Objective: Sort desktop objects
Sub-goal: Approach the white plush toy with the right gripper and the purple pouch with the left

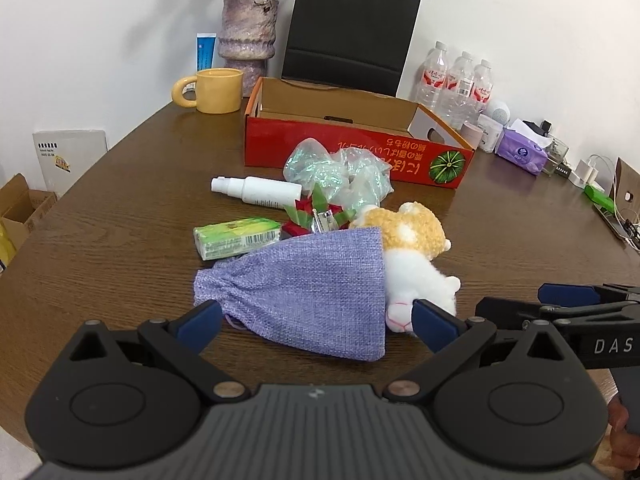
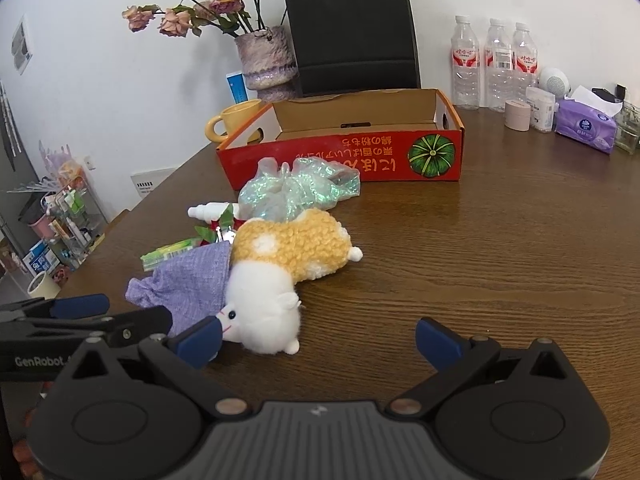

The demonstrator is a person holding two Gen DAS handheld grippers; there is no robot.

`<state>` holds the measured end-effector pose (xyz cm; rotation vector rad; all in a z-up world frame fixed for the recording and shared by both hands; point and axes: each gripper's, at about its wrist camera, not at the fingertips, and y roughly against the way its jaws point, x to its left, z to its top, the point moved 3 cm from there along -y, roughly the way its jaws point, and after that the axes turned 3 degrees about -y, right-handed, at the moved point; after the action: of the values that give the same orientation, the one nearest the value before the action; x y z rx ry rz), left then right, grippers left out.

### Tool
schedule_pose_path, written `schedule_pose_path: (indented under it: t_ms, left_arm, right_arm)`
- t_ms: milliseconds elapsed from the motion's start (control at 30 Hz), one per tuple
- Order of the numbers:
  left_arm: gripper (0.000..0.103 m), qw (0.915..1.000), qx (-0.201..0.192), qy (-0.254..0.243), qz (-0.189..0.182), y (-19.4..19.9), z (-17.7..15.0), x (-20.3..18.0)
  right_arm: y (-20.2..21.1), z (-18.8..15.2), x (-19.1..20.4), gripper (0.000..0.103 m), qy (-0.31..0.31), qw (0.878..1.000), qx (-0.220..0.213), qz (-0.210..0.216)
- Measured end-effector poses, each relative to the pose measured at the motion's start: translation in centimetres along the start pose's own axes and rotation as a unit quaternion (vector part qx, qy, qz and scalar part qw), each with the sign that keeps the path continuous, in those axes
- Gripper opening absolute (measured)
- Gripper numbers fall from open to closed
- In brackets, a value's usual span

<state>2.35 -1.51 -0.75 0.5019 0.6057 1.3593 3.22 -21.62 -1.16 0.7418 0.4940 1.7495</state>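
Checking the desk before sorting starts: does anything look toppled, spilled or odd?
Nothing spilled. The plush toy lies on its side, partly under the purple pouch. The white spray bottle lies flat rather than upright. The red box looks empty inside.

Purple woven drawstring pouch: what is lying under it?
The purple woven drawstring pouch drapes over part of the orange-and-white plush toy and one end of the green rectangular packet. Anything else beneath it is hidden.

Left hand-held gripper (image 1: 316,322): matte black plastic linkage arms, blue finger pads (image 1: 434,326), silver pivot pins, ribbed grey housing. Right hand-held gripper (image 2: 318,340): identical construction; its side carries white "DAS" lettering.
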Motion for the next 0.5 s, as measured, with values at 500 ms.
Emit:
schedule_pose_path:
  t_ms: [500]
  left_arm:
    - [0.103, 0.9997, 0.025, 0.004, 0.007, -0.79, 0.53, 0.2]
  right_arm:
    - [-0.47, 0.84, 0.19, 0.103, 0.004, 1.0, 0.014, -0.012]
